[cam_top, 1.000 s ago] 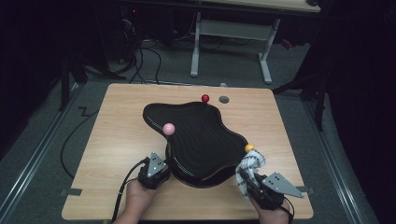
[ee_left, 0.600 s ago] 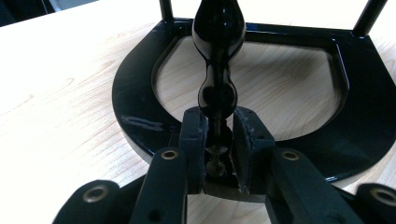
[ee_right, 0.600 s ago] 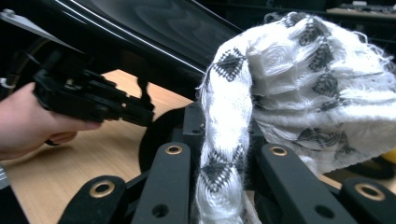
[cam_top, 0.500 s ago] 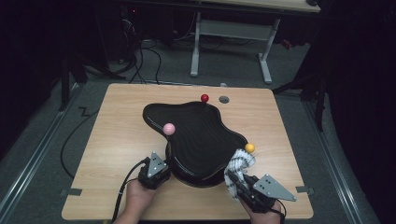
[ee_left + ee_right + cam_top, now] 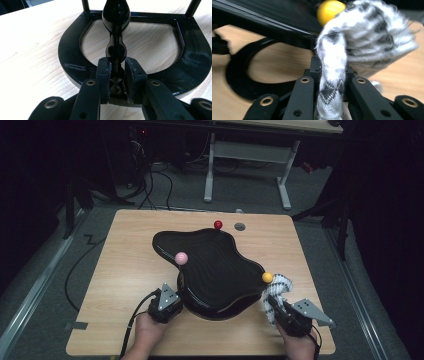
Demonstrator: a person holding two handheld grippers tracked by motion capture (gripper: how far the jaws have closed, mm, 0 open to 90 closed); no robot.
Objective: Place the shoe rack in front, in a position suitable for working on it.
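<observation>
A glossy black stand with a wavy top (image 5: 215, 270) sits mid-table, with a pink ball (image 5: 181, 258), a red ball (image 5: 218, 224) and a yellow ball (image 5: 267, 277) on its edges. My left gripper (image 5: 172, 302) is at the stand's near left edge. In the left gripper view it (image 5: 116, 67) is shut on a black turned post (image 5: 116, 30) above the stand's ring base (image 5: 70, 57). My right gripper (image 5: 277, 307) is shut on a white-and-black knitted cloth (image 5: 280, 287). In the right gripper view the cloth (image 5: 367, 37) bunches just below the yellow ball (image 5: 330, 9), ahead of my right gripper (image 5: 332, 65).
The stand rests on a light wooden table (image 5: 125, 270). A small grey disc (image 5: 240, 226) lies beside the red ball at the far side. Cables trail off the table's left onto the grey floor. A white desk frame (image 5: 210, 170) stands beyond the table.
My right gripper swung left along the stand's near edge with the cloth, then came back right beside the yellow ball. The left gripper has kept still.
</observation>
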